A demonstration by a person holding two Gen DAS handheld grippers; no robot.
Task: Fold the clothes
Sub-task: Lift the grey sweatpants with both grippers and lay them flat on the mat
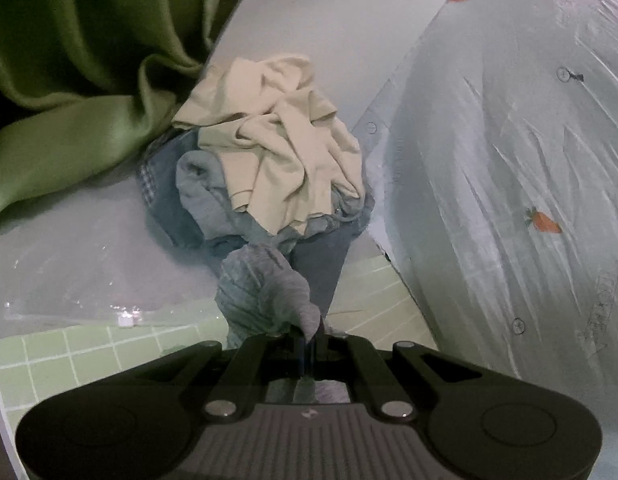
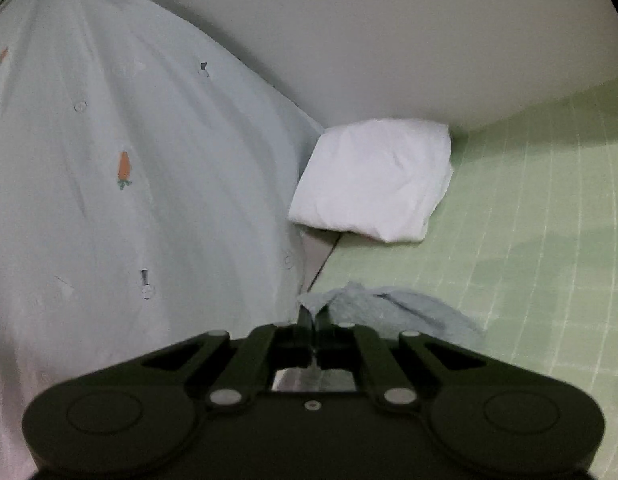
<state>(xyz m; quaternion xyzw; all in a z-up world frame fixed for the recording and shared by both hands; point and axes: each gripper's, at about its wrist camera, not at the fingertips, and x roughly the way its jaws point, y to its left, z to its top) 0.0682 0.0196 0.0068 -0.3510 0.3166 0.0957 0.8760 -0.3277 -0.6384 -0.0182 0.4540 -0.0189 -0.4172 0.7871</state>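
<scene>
Nearest you, your left tongs [image 1: 309, 340] are pinched together on a bunched corner of a grey-blue garment [image 1: 265, 292], which rises in a twisted clump just past the tips. Your right tongs [image 2: 312, 324] are likewise closed tight on a thin edge of what looks like the same grey-blue cloth [image 2: 393, 308], the rest of it trailing off to the right over the green gridded mat [image 2: 529, 240] on the surface.

You appear to be at the pick-up stage: the piece is held at two points but is still crumpled, not spread. The next move calls for drawing your hands apart until the fabric hangs or lies flat, then laying it on bare mat before making the first fold.

Just beside the tongs, the pale blue carrot-print shirt [image 2: 121, 168] is spread wide; keep the held cloth off it. Farther off, a white folded garment [image 2: 377, 180] sits by the wall, probably where finished pieces go. In the left view, the unfolded pile [image 1: 269, 152], with a cream piece on top, waits far-left beside the green curtain [image 1: 77, 80].
</scene>
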